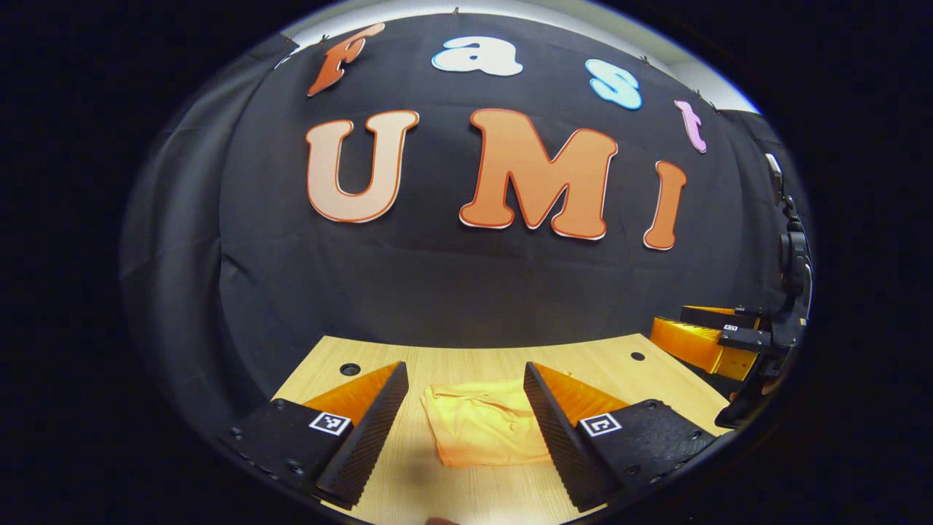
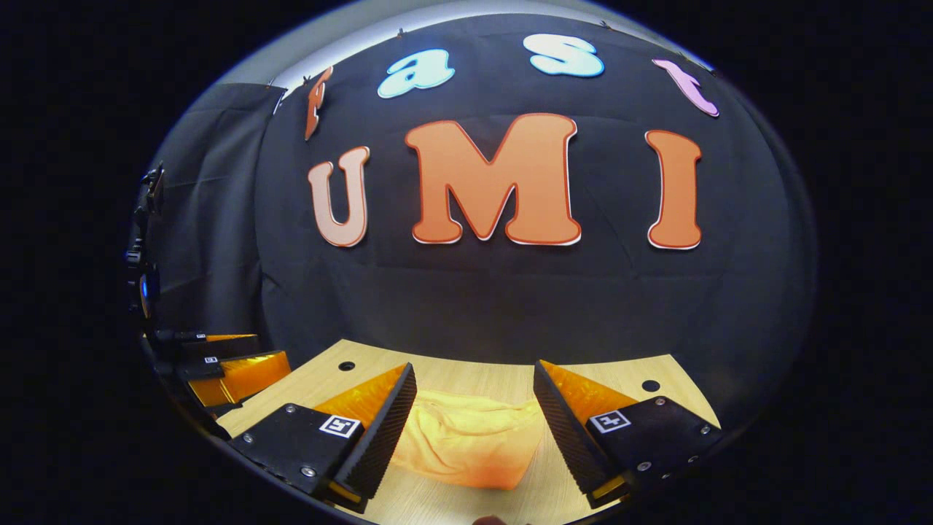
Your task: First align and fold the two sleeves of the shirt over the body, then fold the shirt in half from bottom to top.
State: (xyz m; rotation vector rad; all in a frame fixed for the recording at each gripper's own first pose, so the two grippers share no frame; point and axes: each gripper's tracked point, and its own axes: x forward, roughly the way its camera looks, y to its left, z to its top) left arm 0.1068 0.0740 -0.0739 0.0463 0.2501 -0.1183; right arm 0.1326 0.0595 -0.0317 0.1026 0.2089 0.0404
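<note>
Lying folded, shirt [image 1: 485, 425] w/ long axis front-to-back.

A pale wood-grain worktop [image 1: 627, 368] carries the scene, ending against the black booth wall. Two small dark round holes sit near its far corners, one left [image 1: 350, 369], one right [image 1: 638, 356]. A folded orange shirt [image 1: 485, 423] lies flat near the worktop's middle, its surface lightly wrinkled.

Both views are taken low over the table [image 1: 466, 364], facing the booth wall [image 1: 466, 292]; the folded shirt [image 1: 485, 426] is shared, seen close ahead between each gripper's own fingers
</note>
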